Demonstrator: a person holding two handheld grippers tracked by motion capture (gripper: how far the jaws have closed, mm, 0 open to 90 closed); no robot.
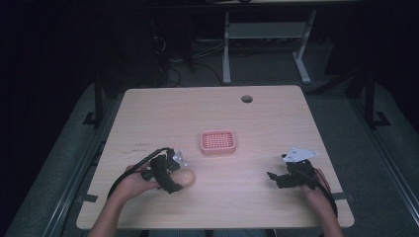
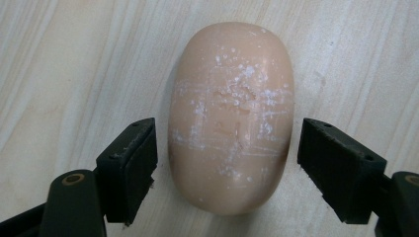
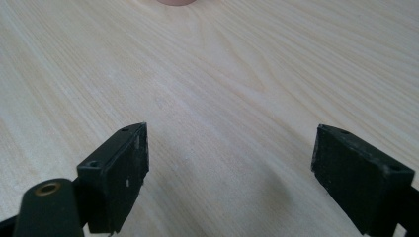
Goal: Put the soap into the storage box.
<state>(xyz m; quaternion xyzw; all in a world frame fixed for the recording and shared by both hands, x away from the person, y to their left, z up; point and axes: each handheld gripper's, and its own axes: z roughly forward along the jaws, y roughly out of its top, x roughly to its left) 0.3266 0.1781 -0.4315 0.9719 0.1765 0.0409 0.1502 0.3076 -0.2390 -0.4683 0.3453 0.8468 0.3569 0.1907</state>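
1. The bar of soap [image 2: 231,118] lies flat on the bench [image 1: 148,113] at the near left, a short way in front of and to the left of the pink soap dish [image 1: 217,142], which sits near the middle of the bench.
2. The left gripper [image 2: 227,168] is set over the soap with its fingers [image 2: 129,170] spread wide, one on each long side of the bar. Both pads stand just clear of it, a thin gap on the left and a slightly wider one on the right.
3. The step in hand looks like the grasp itself. To do it well, shift the gripper a touch so the bar sits evenly between the fingers, then close slowly on the long flanks.
4. The fingers sit toward the near end of the bar. Sliding them forward to its middle should stop the far end from drooping or swinging once lifted.
5. The surface is rounded and smooth, with white scuffs, so it may squirt out under a hard squeeze. Press firmly but no more than it takes to hold, and keep the pads low on the sides.
6. The right gripper [image 1: 291,175] rests at the near right, well apart from the soap, its fingers [image 3: 114,173] wide with nothing but bare wood between them. It can stay put, or steady the dish if that starts to slide.
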